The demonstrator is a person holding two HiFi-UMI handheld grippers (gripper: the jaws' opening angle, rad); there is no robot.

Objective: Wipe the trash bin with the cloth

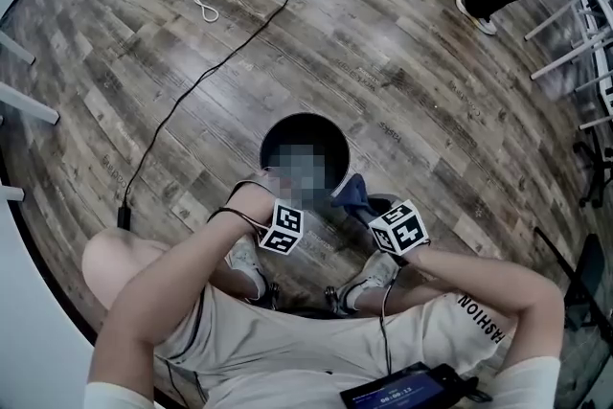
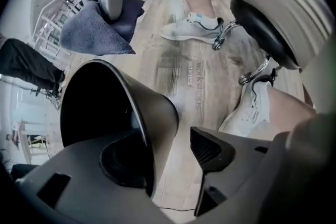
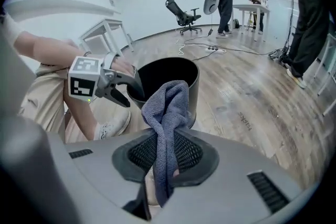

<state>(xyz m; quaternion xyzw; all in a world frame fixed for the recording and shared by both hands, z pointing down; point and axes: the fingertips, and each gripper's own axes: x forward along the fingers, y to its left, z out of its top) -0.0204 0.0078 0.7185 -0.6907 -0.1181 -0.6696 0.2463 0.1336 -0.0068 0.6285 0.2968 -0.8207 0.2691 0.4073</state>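
While the right gripper clamps the blue-grey cloth beside the black trash bin on the floor, the left gripper is spread wide, jaws straddling the bin's wall, seemingly untouched.

Your right sleeve carries "FASHION" in dark capitals that run along the forearm. In the left gripper view the wooden floor bears pale lettering turned sideways, near your shoe: the larger word looks like "workshops", and the smaller one beside it seems to read "activities". The dark device at the bottom edge of the head view shows a lit line of digits beginning "00:", with the rest too small to read.
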